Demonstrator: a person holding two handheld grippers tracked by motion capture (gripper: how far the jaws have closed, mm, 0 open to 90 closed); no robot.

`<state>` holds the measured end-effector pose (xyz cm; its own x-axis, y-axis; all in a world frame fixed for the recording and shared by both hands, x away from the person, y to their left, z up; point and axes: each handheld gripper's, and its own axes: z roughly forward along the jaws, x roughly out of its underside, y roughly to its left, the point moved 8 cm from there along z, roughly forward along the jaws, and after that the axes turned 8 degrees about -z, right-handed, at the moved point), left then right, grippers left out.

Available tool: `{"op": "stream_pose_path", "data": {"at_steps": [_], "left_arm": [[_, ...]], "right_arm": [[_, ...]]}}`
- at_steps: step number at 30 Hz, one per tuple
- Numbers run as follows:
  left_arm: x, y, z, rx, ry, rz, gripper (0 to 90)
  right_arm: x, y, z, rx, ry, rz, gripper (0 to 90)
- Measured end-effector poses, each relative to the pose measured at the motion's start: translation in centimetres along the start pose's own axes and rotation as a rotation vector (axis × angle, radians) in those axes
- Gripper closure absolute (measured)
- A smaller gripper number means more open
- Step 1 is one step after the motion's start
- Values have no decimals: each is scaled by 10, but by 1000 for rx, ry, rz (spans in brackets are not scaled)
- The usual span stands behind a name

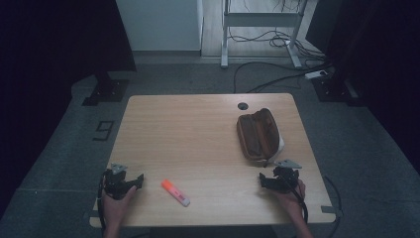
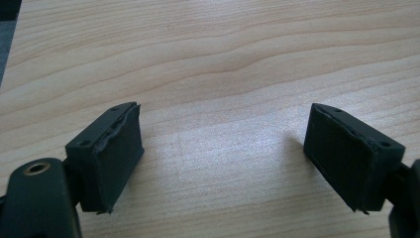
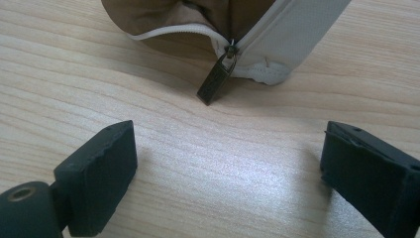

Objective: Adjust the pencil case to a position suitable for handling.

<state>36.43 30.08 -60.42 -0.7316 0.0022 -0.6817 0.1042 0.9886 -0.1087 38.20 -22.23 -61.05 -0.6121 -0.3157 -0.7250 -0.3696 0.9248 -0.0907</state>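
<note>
Evidently at the start, both grippers, left (image 1: 140, 177) and right (image 1: 261, 179), rest with fingers spread and empty; next, probably, the left reaches the highlighter (image 1: 175, 192) for the open pouch (image 1: 257, 135).

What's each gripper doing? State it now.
Left gripper: open, holding nothing.
Right gripper: open, holding nothing, near the pencil case.

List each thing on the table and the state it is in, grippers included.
pencil case: unzipped, lying open, apart from both grippers.
zipper pull: at the near end of the case, its tip resting on the table.
highlighter: capped, lying flat on the table, untouched.
left gripper: jaws open, nothing between them.
right gripper: jaws open, nothing between them, pointing at the zipper pull.
</note>
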Motion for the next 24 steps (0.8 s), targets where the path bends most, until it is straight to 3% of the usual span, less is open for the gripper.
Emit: {"op": "stream_pose_path", "data": {"at_steps": [5, 6, 9, 17, 24], "left_arm": [[0, 0, 0, 0, 0, 0, 150], [0, 0, 0, 0, -2, 0, 150], [0, 0, 0, 0, -1, 0, 150], [0, 0, 0, 0, -1, 0, 150], [0, 0, 0, 0, 0, 0, 150]], "right_arm": [[0, 1, -1, -2, -2, -1, 93], [-1, 2, -2, -13, -13, -33, 124], [-4, 3, -5, -12, -23, -48, 126], [-11, -2, -19, -51, -95, 23, 135], [-22, -13, -34, -33, -147, 47, 136]]}}
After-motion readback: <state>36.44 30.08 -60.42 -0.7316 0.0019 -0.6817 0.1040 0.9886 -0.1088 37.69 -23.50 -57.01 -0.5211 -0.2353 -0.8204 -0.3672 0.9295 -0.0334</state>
